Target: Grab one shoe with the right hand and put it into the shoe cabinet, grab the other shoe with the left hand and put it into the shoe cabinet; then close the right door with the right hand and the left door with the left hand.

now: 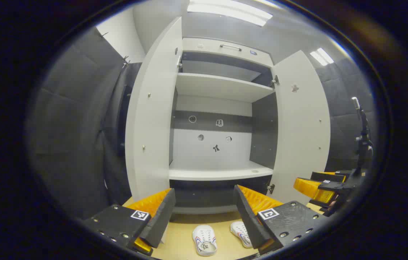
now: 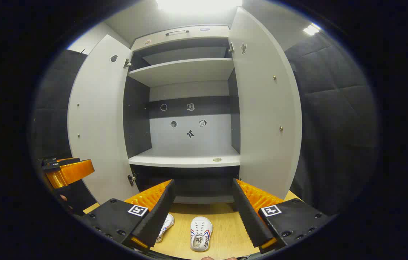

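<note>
Cabinet (image 2: 186,159): smooth matt laminate
Floor (image 2: 225,231): pale wood grain
Shoes (image 2: 201,234): white cloth
Wall (image 2: 334,108): padded dark cloth

Recording booth: padded dark walls (image 2: 334,108), ceiling lights (image 1: 229,12).

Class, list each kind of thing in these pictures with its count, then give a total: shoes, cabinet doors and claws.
White shoes: 2
Open cabinet doors: 2
Claws: 2
Total: 6

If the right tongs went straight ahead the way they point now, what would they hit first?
Probably nothing at once: the open right tongs aim into the shoe cabinet, likely meeting its lower dark front below the shelf; depth is unclear. The shoes lie beneath that line.
</note>
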The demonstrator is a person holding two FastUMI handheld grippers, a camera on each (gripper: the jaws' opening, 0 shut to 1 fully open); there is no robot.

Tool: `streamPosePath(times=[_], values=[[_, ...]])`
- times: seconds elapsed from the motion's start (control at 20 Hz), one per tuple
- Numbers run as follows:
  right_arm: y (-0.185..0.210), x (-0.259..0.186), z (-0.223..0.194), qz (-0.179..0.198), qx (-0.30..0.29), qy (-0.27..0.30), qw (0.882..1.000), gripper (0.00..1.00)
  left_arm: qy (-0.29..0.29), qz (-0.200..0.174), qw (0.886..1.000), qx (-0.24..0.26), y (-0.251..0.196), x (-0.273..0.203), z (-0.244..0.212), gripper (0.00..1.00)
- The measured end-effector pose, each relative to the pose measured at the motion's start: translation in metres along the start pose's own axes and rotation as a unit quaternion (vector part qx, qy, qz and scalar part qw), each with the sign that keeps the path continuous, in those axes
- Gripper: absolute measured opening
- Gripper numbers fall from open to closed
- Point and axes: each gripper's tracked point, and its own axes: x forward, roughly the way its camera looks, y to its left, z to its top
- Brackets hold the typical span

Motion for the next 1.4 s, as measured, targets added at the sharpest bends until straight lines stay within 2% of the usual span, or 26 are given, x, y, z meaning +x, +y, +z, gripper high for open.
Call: streamPosePath(times=[0.25, 0.65, 1.1, 1.4], values=[[0.005, 0.012, -0.003, 0.012, -0.004, 0.009, 1.000, 0.97, 0.006, -0.001, 1.000, 0.004, -0.002, -0.003, -0.006, 0.92], [-0.003, 0.012, 0.003, 0.000, -0.011, 0.002, 1.000, 0.96, -0.014, 0.021, 0.999, 0.039, 0.000, -0.010, 0.001, 0.93], [-0.005, 0.013, 0.002, -0.009, -0.021, 0.007, 1.000, 0.97, -0.006, 0.032, 0.999, 0.026, 0.014, -0.028, -0.015, 0.93], [0.004, 0.036, -0.007, 0.021, -0.018, 0.050, 0.998, 0.97, 0.007, 0.038, 0.999, 0.020, 0.019, -0.031, -0.027, 0.93]])
